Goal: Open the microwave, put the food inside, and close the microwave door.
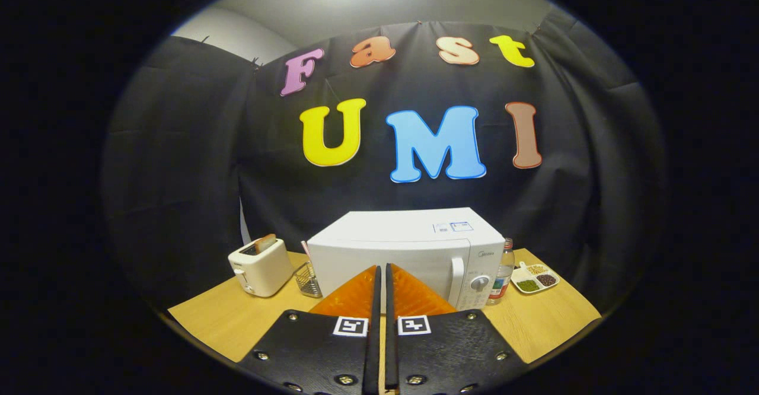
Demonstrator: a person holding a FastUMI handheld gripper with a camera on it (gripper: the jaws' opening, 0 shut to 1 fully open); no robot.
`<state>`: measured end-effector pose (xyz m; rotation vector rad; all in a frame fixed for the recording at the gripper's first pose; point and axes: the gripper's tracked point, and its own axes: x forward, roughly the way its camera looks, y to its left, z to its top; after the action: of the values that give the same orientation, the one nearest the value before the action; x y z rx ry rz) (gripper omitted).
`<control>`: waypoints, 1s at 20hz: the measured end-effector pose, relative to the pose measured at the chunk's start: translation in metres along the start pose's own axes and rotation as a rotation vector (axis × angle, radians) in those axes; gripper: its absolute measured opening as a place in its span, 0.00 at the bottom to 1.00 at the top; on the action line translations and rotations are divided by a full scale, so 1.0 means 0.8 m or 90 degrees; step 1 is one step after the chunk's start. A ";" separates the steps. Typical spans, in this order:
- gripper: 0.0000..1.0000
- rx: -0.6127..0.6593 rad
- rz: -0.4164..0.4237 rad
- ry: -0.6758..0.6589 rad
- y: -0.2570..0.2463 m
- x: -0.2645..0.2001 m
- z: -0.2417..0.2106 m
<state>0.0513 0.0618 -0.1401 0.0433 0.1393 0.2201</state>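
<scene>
White and shut, the microwave (409, 255) sits at the middle of the wooden table (237, 324), just beyond the gripper (382, 273), whose two fingers are drawn together with only a thin gap and nothing held between them. That points to the very first step: the door is not yet opened, and its vertical handle (457, 281) stands to the right of the fingertips, beside the control dials (479, 282). The next move, as I judge it, calls for the fingers to part, shift right and hook or pinch that handle, then swing the door out along its arc without dragging the whole oven. The food is uncertain: a small divided dish (535, 279) of beans or grains lies right of a bottle (503, 276) next to the oven, and a toaster (259, 266) with a slice of bread stands to the left beside a wire basket (308, 279). The fingers hide the lower middle of the door, so its window cannot be made out.
</scene>
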 end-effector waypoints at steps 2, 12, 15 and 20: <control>0.04 -0.012 0.006 -0.017 0.008 -0.026 0.031; 0.29 -0.006 -0.061 -0.131 0.006 -0.104 0.174; 0.89 -0.096 -0.082 -0.126 0.008 -0.107 0.188; 0.97 -0.088 -0.083 -0.149 0.026 -0.111 0.204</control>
<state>-0.0154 0.0582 0.0345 -0.0775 -0.1055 0.0930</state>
